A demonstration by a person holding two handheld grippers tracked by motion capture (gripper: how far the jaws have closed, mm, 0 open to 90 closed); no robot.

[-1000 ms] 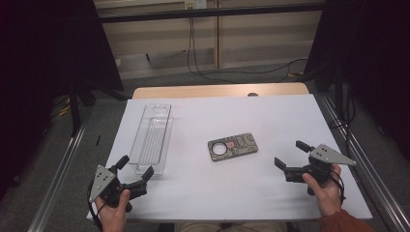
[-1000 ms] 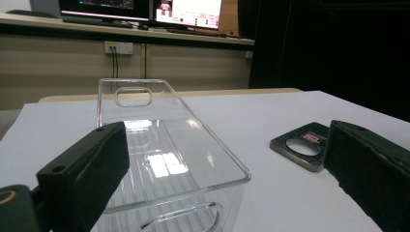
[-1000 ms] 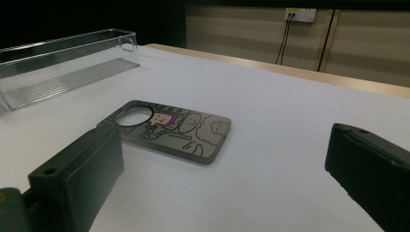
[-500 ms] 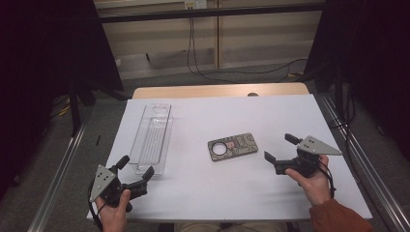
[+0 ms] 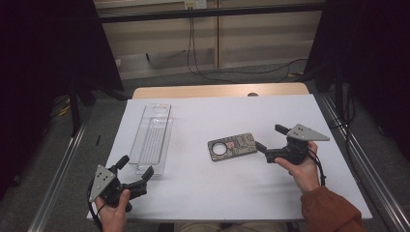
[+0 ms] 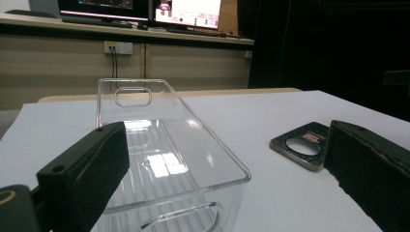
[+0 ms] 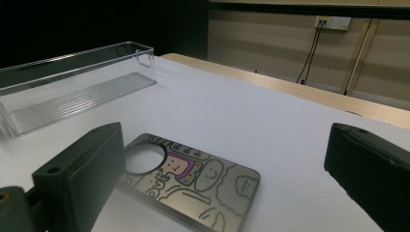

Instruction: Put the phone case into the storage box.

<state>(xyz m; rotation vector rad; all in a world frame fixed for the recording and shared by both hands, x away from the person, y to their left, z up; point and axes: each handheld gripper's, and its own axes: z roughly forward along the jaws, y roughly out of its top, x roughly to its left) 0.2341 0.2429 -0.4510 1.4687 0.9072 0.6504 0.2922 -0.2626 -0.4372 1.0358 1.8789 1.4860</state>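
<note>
From above, the left hand-held gripper (image 5: 135, 167) sits spread at the near end of the clear tray (image 5: 153, 137), holding nothing. The right hand-held gripper (image 5: 270, 137), jaws apart and empty, points at the flat patterned plate (image 5: 232, 146) mid-surface (image 5: 212, 198), one jaw tip just beside its edge. Left gripper view: jaws wide, tray (image 6: 159, 159) between them, its near end cut off below; plate (image 6: 302, 145) partly hidden. Right gripper view: plate (image 7: 193, 186) lies flat between spread jaws, open white surface beyond.
</note>
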